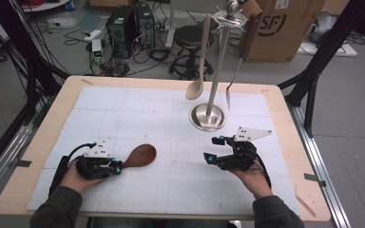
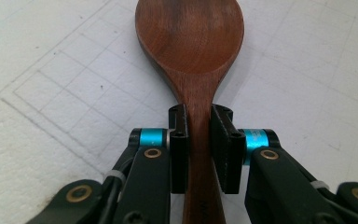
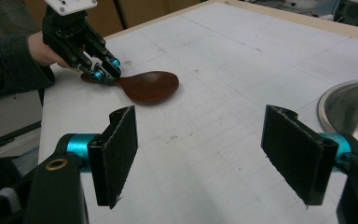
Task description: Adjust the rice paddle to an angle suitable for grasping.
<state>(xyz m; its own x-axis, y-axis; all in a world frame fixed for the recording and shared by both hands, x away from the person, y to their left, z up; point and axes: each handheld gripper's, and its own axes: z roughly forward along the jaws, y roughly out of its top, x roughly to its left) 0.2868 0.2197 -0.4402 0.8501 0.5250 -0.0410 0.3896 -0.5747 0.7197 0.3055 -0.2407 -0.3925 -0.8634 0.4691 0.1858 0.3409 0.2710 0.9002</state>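
Gripping dark wooden spoon (image 2: pixel 191 42) neck | left tool (image 2: pixel 199 140) | rack base (image 3: pixel 349 112) beside right tool (image 3: pixel 214 154)

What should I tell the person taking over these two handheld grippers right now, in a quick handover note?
Left gripper: shut on the neck of the dark brown wooden spoon, whose bowl rests on the white gridded mat.
Right gripper: open, holding nothing, low over the mat near the steel utensil stand.
Stand: a pale wooden spoon and a metal fork already hang from it.
Done: dark spoon gripped.
Left, most likely: lift it and hang it on the stand.
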